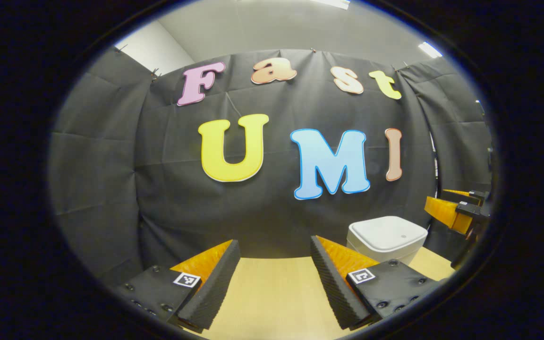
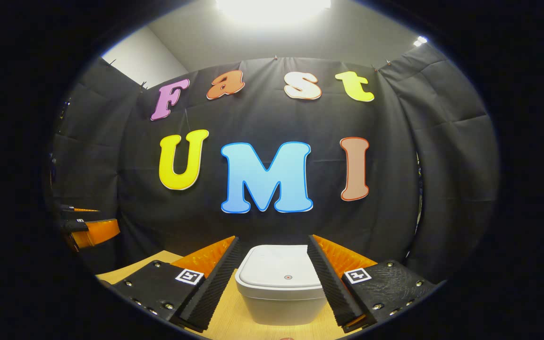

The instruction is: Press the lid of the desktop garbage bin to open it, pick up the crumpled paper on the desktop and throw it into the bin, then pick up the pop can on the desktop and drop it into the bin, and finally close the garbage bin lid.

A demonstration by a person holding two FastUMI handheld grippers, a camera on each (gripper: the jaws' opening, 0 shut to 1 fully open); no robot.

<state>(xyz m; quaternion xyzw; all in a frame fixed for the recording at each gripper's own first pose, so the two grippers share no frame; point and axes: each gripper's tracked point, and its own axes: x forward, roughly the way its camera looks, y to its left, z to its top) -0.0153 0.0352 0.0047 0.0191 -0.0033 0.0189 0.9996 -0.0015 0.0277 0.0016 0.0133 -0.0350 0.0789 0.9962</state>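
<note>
The white garbage bin (image 2: 279, 283) stands on the wooden table with its lid (image 2: 279, 267) down flat. In the right gripper view it sits straight ahead, framed between the two fingers of my right gripper (image 2: 272, 240), which is open and holds nothing. I cannot tell whether the fingers touch the bin. In the left gripper view the bin (image 1: 386, 238) is ahead to the right, past the right finger. My left gripper (image 1: 274, 242) is open over bare table, with nothing between its fingers.
The light wooden table (image 1: 272, 293) runs up to the black cloth wall close behind the bin. The right gripper (image 1: 458, 212) shows at the far right of the left gripper view. The left gripper (image 2: 90, 231) shows at the far left of the right gripper view.
</note>
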